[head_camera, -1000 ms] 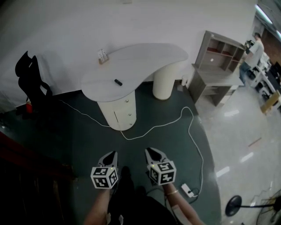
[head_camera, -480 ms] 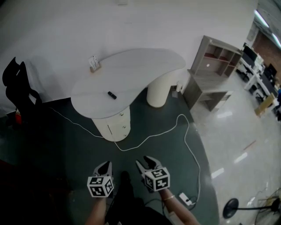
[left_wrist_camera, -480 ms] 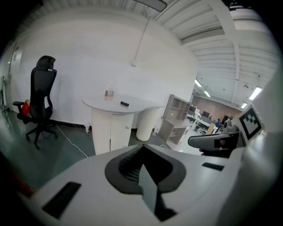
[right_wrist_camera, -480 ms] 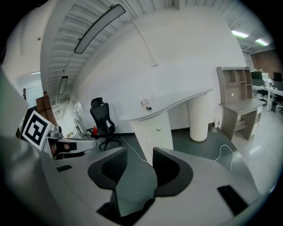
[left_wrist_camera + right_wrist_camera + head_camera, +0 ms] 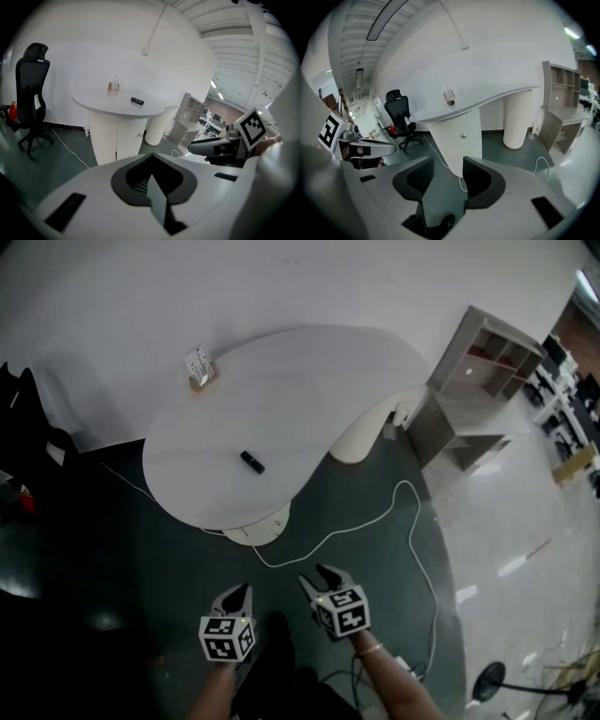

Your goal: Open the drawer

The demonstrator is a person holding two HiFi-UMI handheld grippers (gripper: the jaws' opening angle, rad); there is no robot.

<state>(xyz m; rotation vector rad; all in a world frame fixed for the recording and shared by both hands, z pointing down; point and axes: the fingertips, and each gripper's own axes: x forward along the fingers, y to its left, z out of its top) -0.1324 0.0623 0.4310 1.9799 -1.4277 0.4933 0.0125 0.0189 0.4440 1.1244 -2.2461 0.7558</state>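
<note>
A white curved table [image 5: 309,381] rests on a round white pedestal cabinet [image 5: 260,531] whose drawer fronts carry small knobs [image 5: 464,136], also seen in the left gripper view [image 5: 139,135]. The drawers look closed. Both grippers hover over the dark green floor in front of the pedestal, apart from it. My left gripper [image 5: 235,592] [image 5: 152,157] is shut with nothing in it. My right gripper [image 5: 319,576] [image 5: 445,164] has its jaws opening, with nothing between them; the pedestal shows through the gap.
A white cable [image 5: 375,512] snakes across the floor to a power strip [image 5: 410,667]. A black office chair [image 5: 30,93] stands left, a grey shelf unit [image 5: 487,381] right. On the table lie a small black object [image 5: 250,461] and a small holder [image 5: 200,367].
Both grippers have moved forward toward the pedestal, and the table looms larger in the head view. The right jaws have gone from shut to wide apart.
</note>
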